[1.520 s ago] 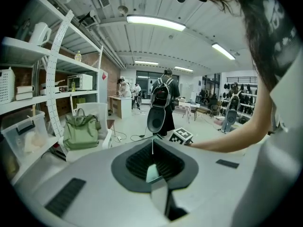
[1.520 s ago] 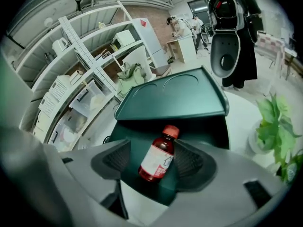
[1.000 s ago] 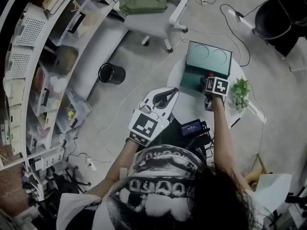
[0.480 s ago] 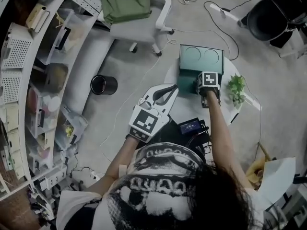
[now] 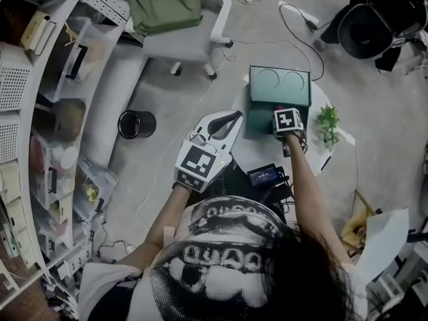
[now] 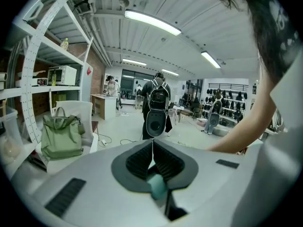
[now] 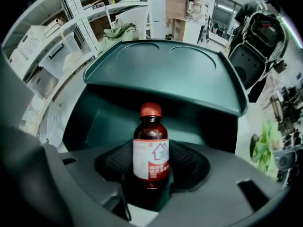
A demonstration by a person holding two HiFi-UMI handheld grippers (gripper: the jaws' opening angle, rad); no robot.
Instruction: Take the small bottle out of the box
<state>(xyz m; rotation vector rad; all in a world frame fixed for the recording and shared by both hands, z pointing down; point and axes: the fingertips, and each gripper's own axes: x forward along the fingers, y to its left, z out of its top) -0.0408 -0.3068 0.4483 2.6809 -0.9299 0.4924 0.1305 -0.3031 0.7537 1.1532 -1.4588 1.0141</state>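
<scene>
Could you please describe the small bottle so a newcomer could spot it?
On the round white table stands an open dark green box. The small bottle is at its mouth: brown glass, red cap, white label with a house outline.

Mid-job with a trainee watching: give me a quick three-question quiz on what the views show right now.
1. Multiple choice: what stands between the jaws of the right gripper? A) a potted plant B) a small bottle with a red cap C) nothing
2. True or false: the jaws of the left gripper stand wide apart.
3. Fill in: on the white table, the lid of the green box is ____.
Key: 1 B; the jaws have just been closing and press its sides. 2 false; they are together. 3 open.
</scene>
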